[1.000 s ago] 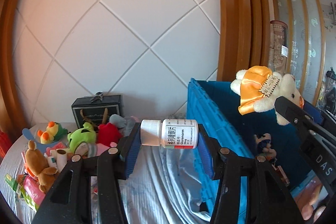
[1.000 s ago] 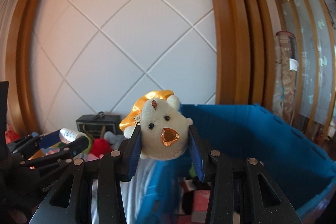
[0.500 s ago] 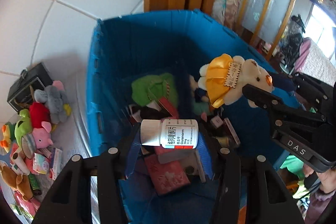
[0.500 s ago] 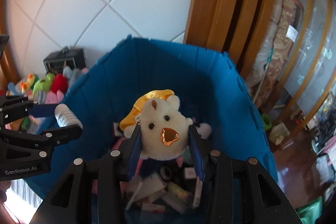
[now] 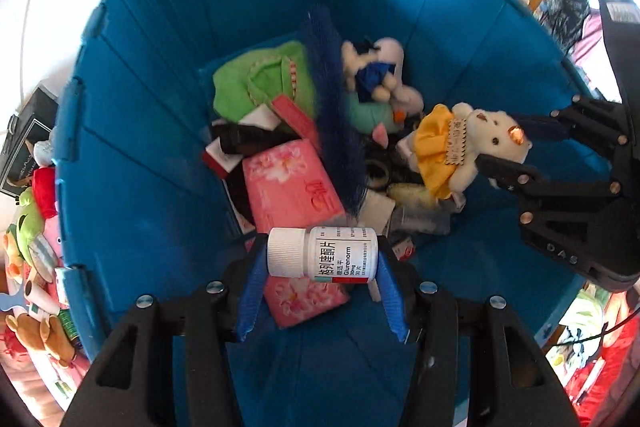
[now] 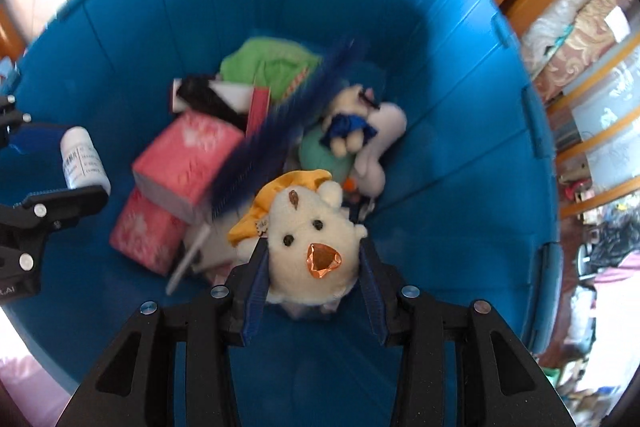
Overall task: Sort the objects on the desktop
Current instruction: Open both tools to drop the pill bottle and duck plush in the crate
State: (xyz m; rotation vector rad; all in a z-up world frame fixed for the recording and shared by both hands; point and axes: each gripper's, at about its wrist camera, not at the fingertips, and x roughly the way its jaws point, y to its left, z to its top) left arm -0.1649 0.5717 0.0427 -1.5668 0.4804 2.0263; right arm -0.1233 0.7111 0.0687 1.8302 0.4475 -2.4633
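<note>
My left gripper (image 5: 322, 255) is shut on a white pill bottle (image 5: 322, 254), held sideways over the blue bin (image 5: 140, 131). My right gripper (image 6: 314, 263) is shut on a cream plush chick with an orange hood (image 6: 308, 239), also over the blue bin (image 6: 460, 147). The chick (image 5: 472, 147) and the right gripper (image 5: 516, 151) show at the right of the left wrist view. The bottle (image 6: 82, 159) and the left gripper show at the left of the right wrist view.
The bin holds pink tissue packs (image 5: 288, 183), a green plush (image 5: 260, 83), a white and blue plush (image 5: 376, 71), a dark blue divider (image 5: 336, 107) and small boxes. Plush toys (image 5: 32, 227) and packets lie outside the bin at left.
Both grippers have swung from facing the wall to pointing down into the blue bin and have come lower over its contents. Each still holds its object.
</note>
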